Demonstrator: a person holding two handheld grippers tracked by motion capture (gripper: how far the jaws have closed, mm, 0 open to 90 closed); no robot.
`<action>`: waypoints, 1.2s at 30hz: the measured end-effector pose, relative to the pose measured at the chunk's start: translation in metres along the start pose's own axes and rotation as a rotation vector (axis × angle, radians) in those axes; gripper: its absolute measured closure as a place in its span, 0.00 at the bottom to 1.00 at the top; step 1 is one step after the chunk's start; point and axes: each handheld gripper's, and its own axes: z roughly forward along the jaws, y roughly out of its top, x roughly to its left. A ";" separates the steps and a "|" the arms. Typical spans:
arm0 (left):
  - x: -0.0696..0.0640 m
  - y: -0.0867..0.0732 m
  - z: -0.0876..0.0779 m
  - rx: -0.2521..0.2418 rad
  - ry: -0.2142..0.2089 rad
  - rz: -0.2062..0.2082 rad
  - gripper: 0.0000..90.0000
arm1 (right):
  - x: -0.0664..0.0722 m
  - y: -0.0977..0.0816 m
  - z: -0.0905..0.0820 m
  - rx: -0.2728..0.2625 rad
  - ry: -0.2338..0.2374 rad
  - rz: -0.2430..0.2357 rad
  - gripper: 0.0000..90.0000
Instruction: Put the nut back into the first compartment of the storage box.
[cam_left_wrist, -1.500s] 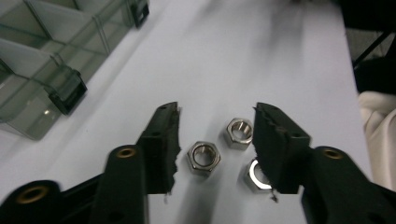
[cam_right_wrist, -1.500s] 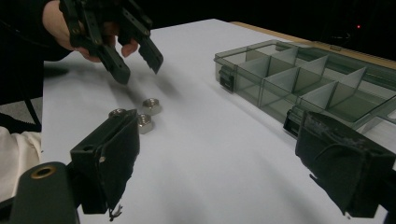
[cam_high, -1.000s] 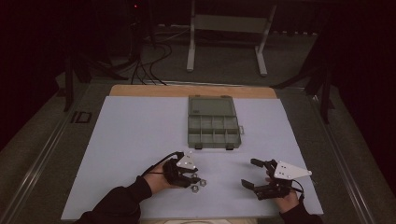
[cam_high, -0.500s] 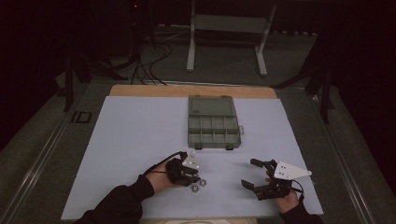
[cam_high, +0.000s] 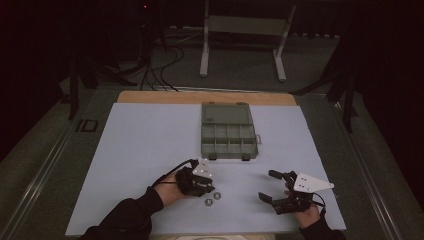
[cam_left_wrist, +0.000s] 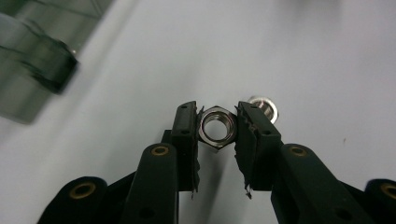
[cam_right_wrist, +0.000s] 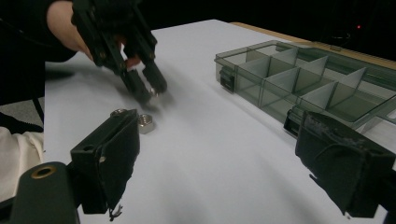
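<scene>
Left hand-held gripper (cam_left_wrist: 217, 128) pinches a hex nut (cam_left_wrist: 215, 127) low over the white surface (cam_high: 150, 145), two more nuts (cam_high: 212, 199) beside it. Right hand-held gripper (cam_high: 272, 185) spread wide, apparently holding nothing, near the compartment box (cam_high: 227, 132).

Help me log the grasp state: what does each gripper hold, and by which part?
The left gripper clamps a hex nut by two opposite outer flats, its bore facing the camera. The right gripper is open and holds nothing.
</scene>
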 end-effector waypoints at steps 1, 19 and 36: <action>0.001 0.002 -0.004 -0.004 0.003 0.004 0.79 | 0.000 0.000 0.000 0.000 0.001 0.000 0.15; 0.031 0.042 -0.052 -0.089 0.130 -0.029 0.79 | 0.000 0.000 0.000 -0.001 0.000 -0.001 0.15; 0.074 0.070 -0.054 -0.165 0.234 -0.131 0.79 | 0.000 0.000 0.001 -0.002 0.004 0.002 0.15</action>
